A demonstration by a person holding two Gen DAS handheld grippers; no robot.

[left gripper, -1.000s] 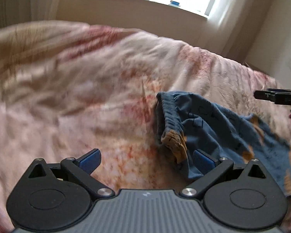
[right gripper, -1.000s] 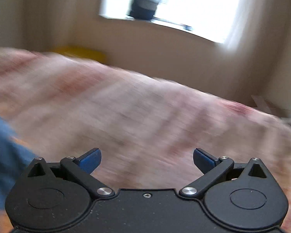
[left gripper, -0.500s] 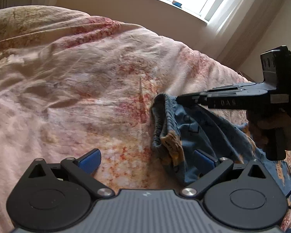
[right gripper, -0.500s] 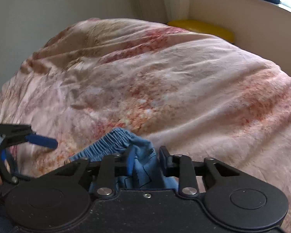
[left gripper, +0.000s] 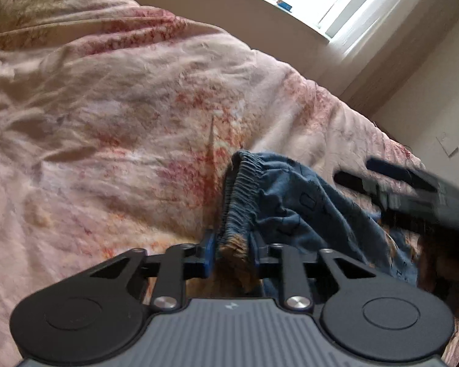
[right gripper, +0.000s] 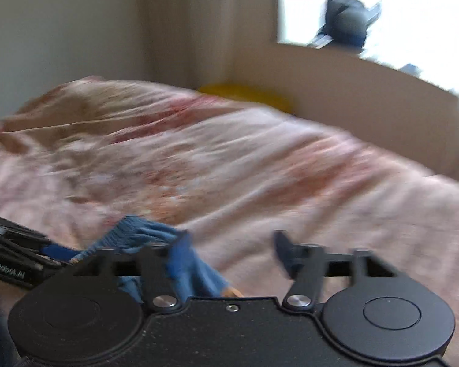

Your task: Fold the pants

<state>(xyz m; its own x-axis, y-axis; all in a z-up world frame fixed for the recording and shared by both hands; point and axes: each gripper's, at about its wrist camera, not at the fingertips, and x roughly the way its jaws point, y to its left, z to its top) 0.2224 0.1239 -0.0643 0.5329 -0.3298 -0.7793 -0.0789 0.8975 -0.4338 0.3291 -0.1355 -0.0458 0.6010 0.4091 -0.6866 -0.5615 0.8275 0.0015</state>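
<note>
Left fingers pinching the waistband, right fingers spread beside it.

Your left gripper (left gripper: 231,252) has its fingers pressed onto the elastic waistband end of the pants (left gripper: 290,211), cloth bunched between them. Your right gripper (right gripper: 229,249) has its fingers spread with nothing between them; the left one touches or overlaps blue cloth, though blur hides which. The pants lie crumpled on the bed (left gripper: 122,116), just ahead of both grippers. Expect them to be light, soft and floppy, sagging wherever unsupported. The thick gathered waistband is probably your firmest hold, so take its other end with the right.
</note>
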